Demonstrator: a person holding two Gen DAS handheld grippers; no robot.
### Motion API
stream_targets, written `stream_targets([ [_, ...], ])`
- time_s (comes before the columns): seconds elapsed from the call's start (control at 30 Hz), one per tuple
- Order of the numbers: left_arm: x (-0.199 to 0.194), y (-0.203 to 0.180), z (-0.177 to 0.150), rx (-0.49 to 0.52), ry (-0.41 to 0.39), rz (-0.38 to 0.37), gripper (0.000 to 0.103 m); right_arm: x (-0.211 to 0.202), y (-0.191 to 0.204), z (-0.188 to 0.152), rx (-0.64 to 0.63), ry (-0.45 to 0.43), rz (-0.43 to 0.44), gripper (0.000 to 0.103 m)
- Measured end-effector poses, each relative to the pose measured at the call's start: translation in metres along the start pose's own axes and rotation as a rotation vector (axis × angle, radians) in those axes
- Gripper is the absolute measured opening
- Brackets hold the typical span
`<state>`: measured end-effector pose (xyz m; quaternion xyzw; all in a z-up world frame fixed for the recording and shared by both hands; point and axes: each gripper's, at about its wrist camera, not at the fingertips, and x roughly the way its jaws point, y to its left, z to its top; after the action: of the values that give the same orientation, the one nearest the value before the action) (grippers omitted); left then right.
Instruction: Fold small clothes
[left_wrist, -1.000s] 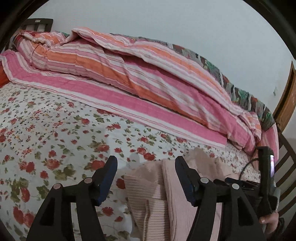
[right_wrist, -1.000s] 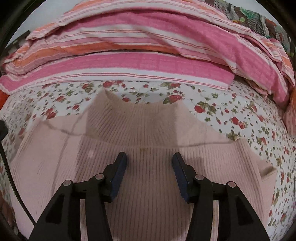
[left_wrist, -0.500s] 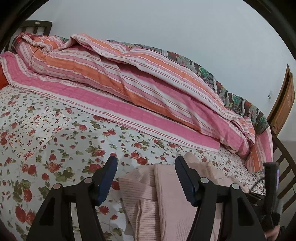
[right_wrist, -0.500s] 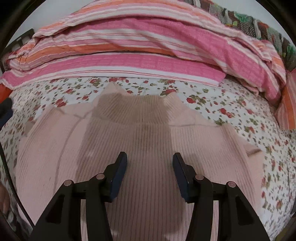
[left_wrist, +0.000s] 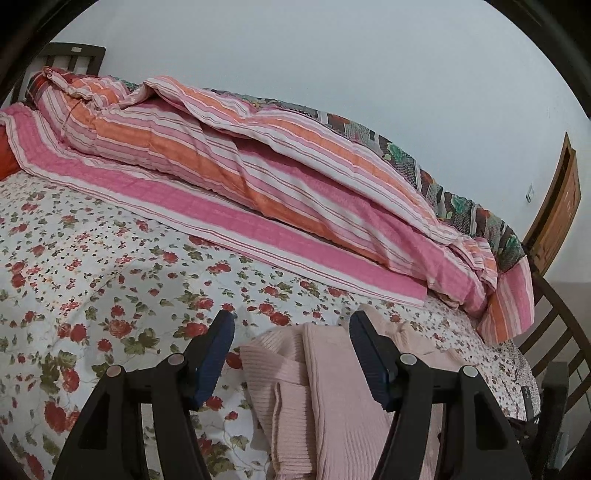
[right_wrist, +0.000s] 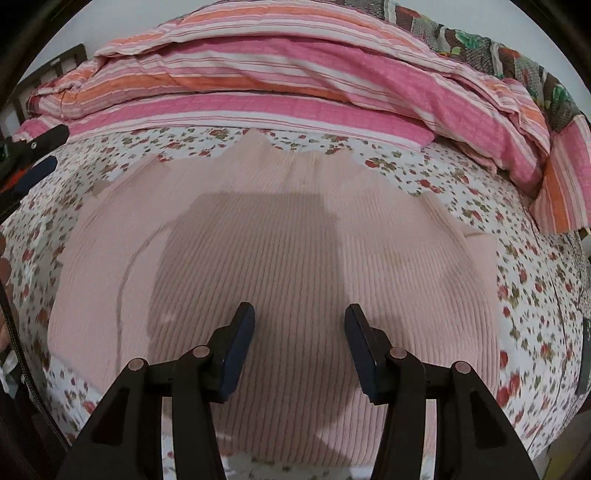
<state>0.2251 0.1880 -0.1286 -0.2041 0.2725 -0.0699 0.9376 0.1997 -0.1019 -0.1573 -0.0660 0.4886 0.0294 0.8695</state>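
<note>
Right gripper, jaws apart and empty, is held directly over the pink ribbed sweater spread flat on the floral bedsheet, collar pointing away

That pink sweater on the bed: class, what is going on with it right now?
A person with a gripper in each hand is folding the pink sweater, which lies spread on the floral sheet in front of a striped quilt. The right gripper hovers open above its middle, holding nothing. The left gripper is open over the sweater's bunched edge. Neither grips the fabric yet.
</note>
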Motion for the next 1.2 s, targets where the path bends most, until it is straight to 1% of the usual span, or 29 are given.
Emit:
stream_targets([
  [0.2, -0.007, 0.003, -0.002, 0.009, -0.003, -0.009, 0.063, -0.006, 0.006, -0.025, -0.010, 0.022, 0.013, 0.050],
  [0.43, -0.012, 0.008, -0.004, 0.013, 0.000, -0.004, 0.063, -0.014, 0.007, -0.049, -0.003, -0.003, 0.018, 0.050],
  [0.9, -0.010, 0.010, -0.008, 0.015, 0.021, -0.005, 0.063, -0.021, 0.016, -0.069, -0.028, -0.046, -0.018, 0.050],
  [1.2, -0.006, 0.007, -0.010, 0.031, 0.030, -0.001, 0.063, -0.022, 0.014, -0.077, -0.034, -0.065, -0.014, 0.050],
])
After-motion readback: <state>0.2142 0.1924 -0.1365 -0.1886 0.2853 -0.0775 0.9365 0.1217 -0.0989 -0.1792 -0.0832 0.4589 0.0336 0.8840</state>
